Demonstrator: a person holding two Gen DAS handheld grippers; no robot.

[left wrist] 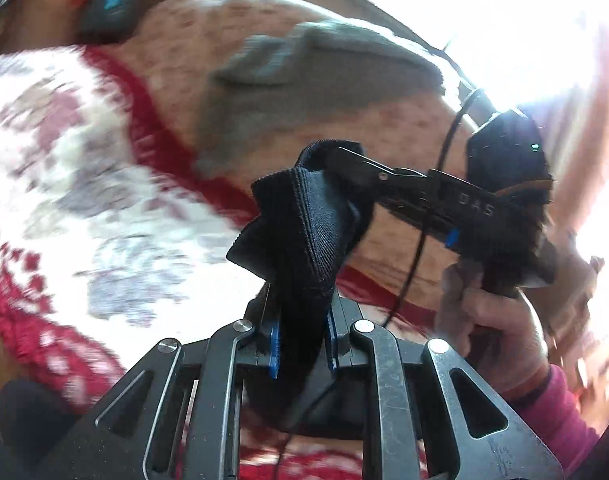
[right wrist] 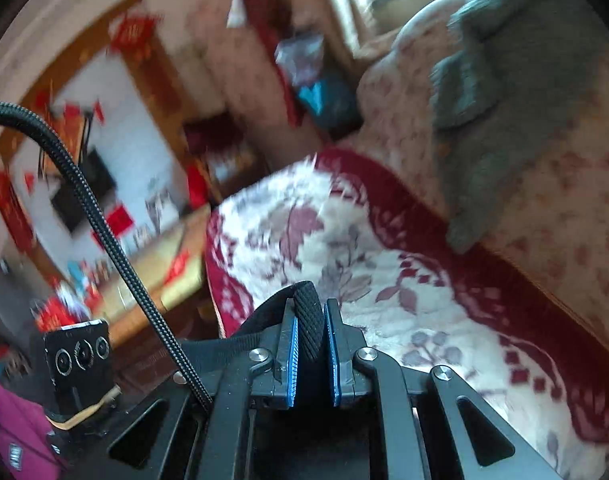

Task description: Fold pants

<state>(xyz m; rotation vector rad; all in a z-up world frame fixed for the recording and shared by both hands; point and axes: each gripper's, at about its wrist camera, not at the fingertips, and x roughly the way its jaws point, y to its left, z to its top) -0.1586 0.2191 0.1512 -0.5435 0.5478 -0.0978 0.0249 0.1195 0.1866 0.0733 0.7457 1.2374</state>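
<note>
The black pants (left wrist: pixel 300 236) hang in the air, bunched between both grippers. My left gripper (left wrist: pixel 304 340) is shut on a thick fold of the pants, which fills the space between its blue pads. In the left wrist view my right gripper (left wrist: pixel 344 168) comes in from the right, and its fingers are clamped on the ribbed waistband. In the right wrist view my right gripper (right wrist: pixel 310 344) is shut on the ribbed black waistband (right wrist: pixel 308 320). Both are held above a white and red floral blanket (right wrist: pixel 344 248).
A grey garment (left wrist: pixel 304 80) lies on the beige flowered bedding (right wrist: pixel 544 208) behind the blanket; it also shows in the right wrist view (right wrist: pixel 496 92). A dark blue bag (right wrist: pixel 328 100) sits at the bed's far end. A cluttered wooden table (right wrist: pixel 144 280) stands at the left.
</note>
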